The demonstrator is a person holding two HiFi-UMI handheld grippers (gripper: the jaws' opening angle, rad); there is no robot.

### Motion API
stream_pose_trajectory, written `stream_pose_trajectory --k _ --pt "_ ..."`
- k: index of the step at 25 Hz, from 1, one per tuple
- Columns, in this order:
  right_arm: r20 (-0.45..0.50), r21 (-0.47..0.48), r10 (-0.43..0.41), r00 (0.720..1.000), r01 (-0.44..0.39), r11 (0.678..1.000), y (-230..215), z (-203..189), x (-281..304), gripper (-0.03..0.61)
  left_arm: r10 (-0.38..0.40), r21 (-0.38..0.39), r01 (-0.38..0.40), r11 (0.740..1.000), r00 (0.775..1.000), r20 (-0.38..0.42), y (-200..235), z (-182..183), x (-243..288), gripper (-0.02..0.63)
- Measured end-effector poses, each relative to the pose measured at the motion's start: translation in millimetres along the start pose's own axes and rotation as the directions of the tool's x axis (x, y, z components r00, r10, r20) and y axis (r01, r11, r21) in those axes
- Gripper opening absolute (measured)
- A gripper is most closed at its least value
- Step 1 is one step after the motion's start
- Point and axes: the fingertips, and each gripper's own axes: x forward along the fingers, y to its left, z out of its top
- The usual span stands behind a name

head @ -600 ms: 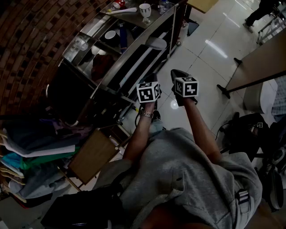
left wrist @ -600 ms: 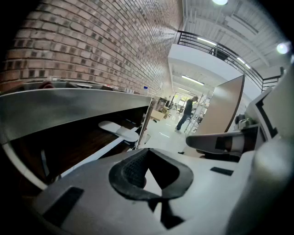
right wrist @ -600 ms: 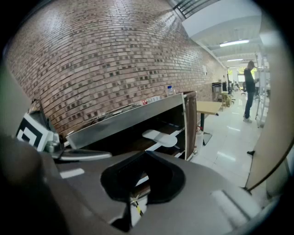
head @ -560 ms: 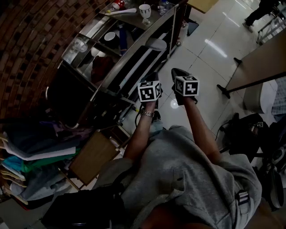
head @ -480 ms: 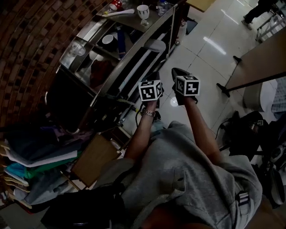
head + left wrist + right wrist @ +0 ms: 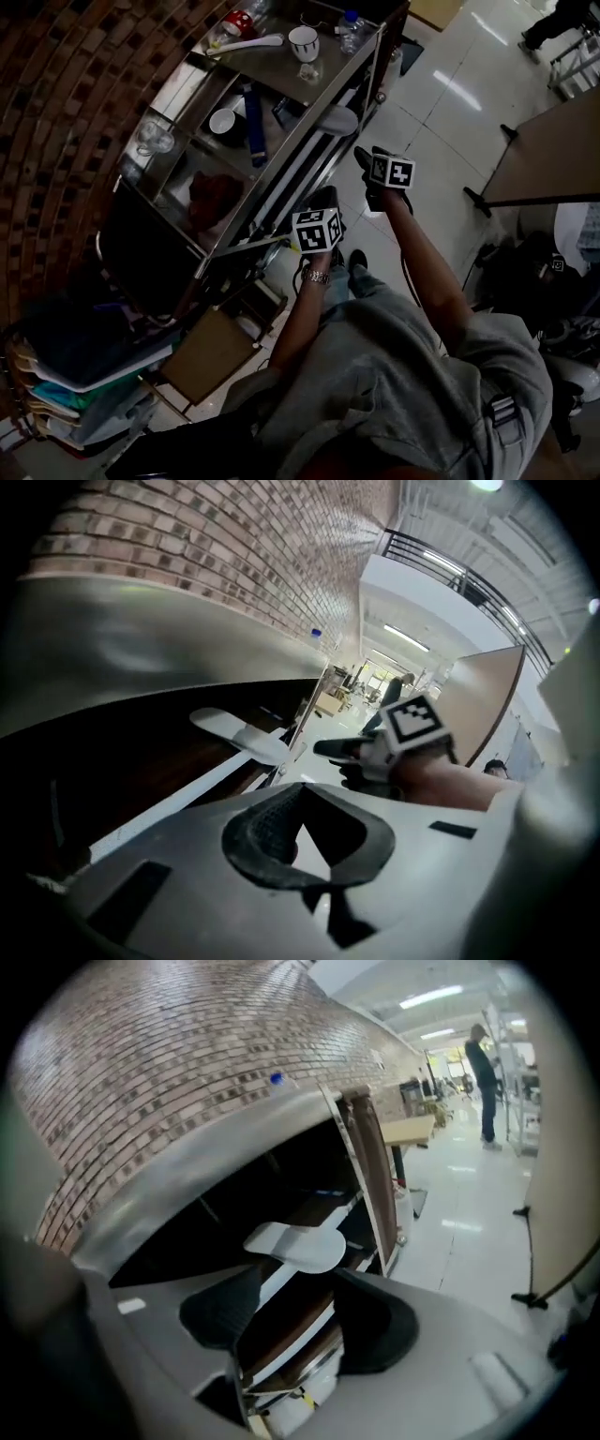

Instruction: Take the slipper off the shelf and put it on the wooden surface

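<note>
A white slipper [image 6: 337, 120] lies on a middle shelf of the metal rack [image 6: 281, 141], its end jutting past the rack's front edge. My right gripper [image 6: 363, 157] is just right of the slipper and level with it. Its jaws stand open and empty, with the slipper [image 6: 295, 1246] a short way ahead of them. My left gripper [image 6: 323, 199] is lower, beside the rack's front rail. It is shut with nothing held, and from it the slipper [image 6: 239, 738] shows on the dark shelf. A small wooden surface [image 6: 211, 354] sits low at the rack's near end.
Cups, a bottle and a spoon stand on the rack's top [image 6: 305, 42]. Stacked clothes [image 6: 75, 375] lie at the lower left. A wooden table [image 6: 548, 155] stands to the right on the tiled floor, with bags [image 6: 553, 281] beside it.
The view has tilted and shows more of the rack's top. My right gripper has come nearer the slipper. My left gripper sits lower in the view.
</note>
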Motion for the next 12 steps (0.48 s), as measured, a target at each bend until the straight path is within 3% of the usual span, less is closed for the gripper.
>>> stream_pose_trajectory --k 1,3,6,9,12 --pt "-0.012 0.031 -0.031 0.999 0.031 0.999 -20 2 24 0.278 0.001 -0.029 -0.002 1.000 1.000 -0.014 4 -8 0 0.003" --pt "-0.013 0.036 -0.103 0.995 0.103 0.994 -62 14 72 0.318 -0.004 -0.069 0.002 0.998 1.000 -0.031 7 -18 4 0.003" --pt "-0.010 0.176 -0.066 0.998 0.067 0.982 -91 34 143 0.384 -0.002 -0.092 -0.002 0.996 0.999 -0.044 15 -24 13 0.003" --pt "0.019 0.414 0.033 0.999 -0.038 0.910 -88 24 186 0.430 0.012 -0.119 -0.022 0.993 0.996 -0.088 27 -45 11 0.003" --pt "0.071 0.525 0.120 0.990 -0.139 0.840 -77 15 209 0.397 0.019 -0.141 -0.036 0.989 0.993 -0.116 35 -60 11 0.003"
